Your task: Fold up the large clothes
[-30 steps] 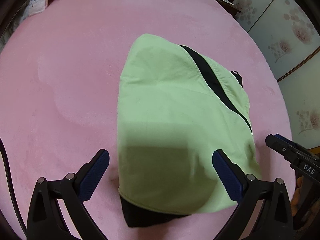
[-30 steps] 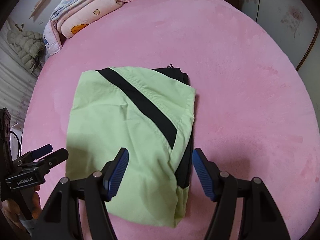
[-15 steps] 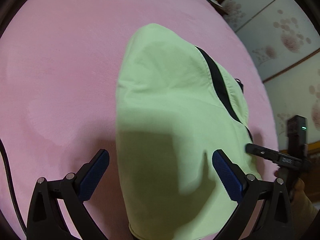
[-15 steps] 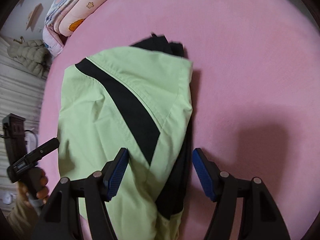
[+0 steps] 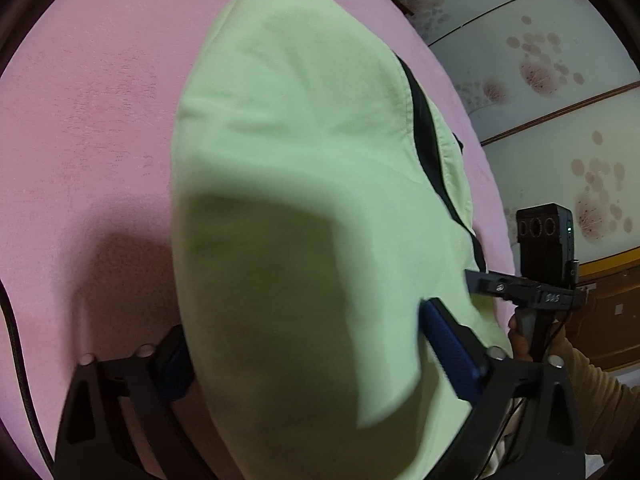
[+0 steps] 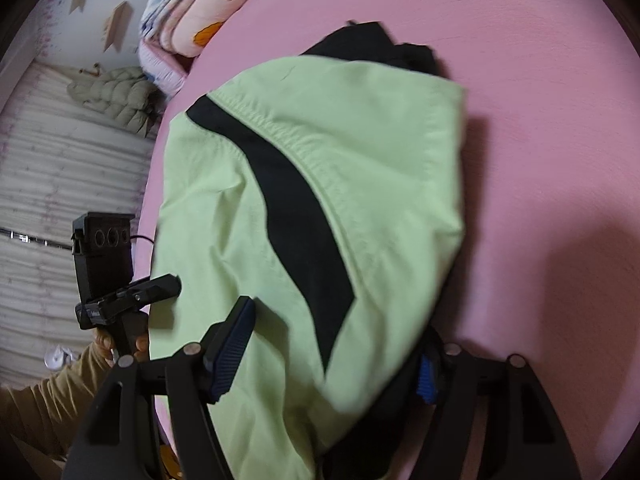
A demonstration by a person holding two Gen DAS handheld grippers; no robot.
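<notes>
A folded light-green garment with a black stripe lies on the pink bed. My left gripper is open, its jaws straddling the garment's near left corner; the cloth covers the left finger. My right gripper is open and straddles the near right corner, where black fabric shows beneath the green. The garment also fills the right wrist view. Each gripper shows in the other's view: the right one, the left one.
Folded quilts and a beige padded jacket lie at the bed's far left. Floral wall panels stand to the right of the bed. The bed edge runs close along both sides.
Both grippers have moved forward and down onto the garment's near edge, so their open jaws now straddle the cloth. The garment has not visibly moved.
</notes>
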